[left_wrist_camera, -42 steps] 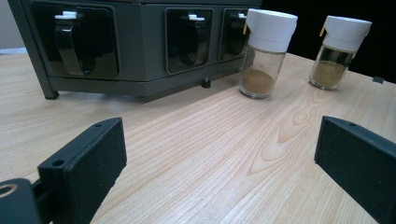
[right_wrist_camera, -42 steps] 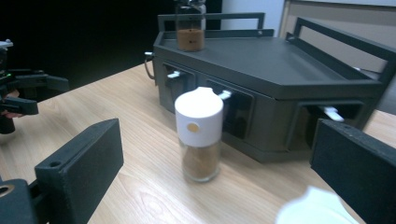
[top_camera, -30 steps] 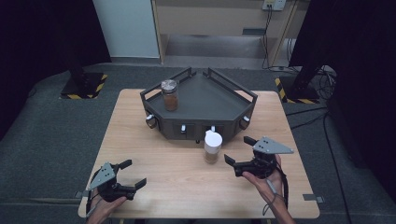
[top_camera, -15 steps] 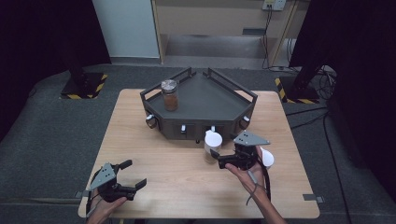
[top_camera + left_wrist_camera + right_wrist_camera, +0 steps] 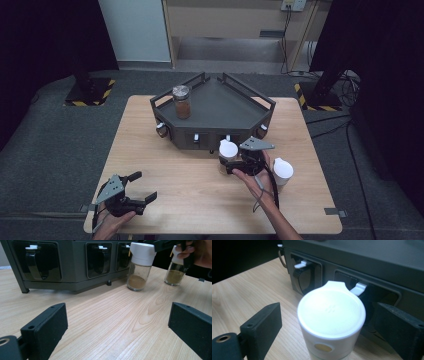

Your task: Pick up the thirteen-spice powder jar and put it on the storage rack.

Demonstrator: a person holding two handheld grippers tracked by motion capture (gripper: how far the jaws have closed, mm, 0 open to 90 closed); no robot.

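A glass spice jar with a white cap point(image 5: 228, 150) point(image 5: 331, 312) point(image 5: 140, 265) stands on the wooden table just in front of the dark rack point(image 5: 220, 107). My right gripper point(image 5: 230, 166) point(image 5: 332, 325) reaches it from the near side, its jaws on either side of the cap. The jaws have just been closing, but a gap shows on each side and the pads point(image 5: 262, 325) do not touch. A second white-capped jar point(image 5: 282, 170) point(image 5: 176, 272) stands right of that hand. My left gripper point(image 5: 144, 186) point(image 5: 120, 322) rests open near the table's front left, nothing between its jaws.
A clear jar of brown powder with a metal lid point(image 5: 181, 101) stands on the rack's top at the left. The rack's front face point(image 5: 75, 265) holds several slots with white tabs. Bare wood point(image 5: 165, 165) lies between the two hands.
The right gripper has moved left and forward from the table's right side up to the white-capped jar, uncovering the second jar behind it. The left gripper has not moved.
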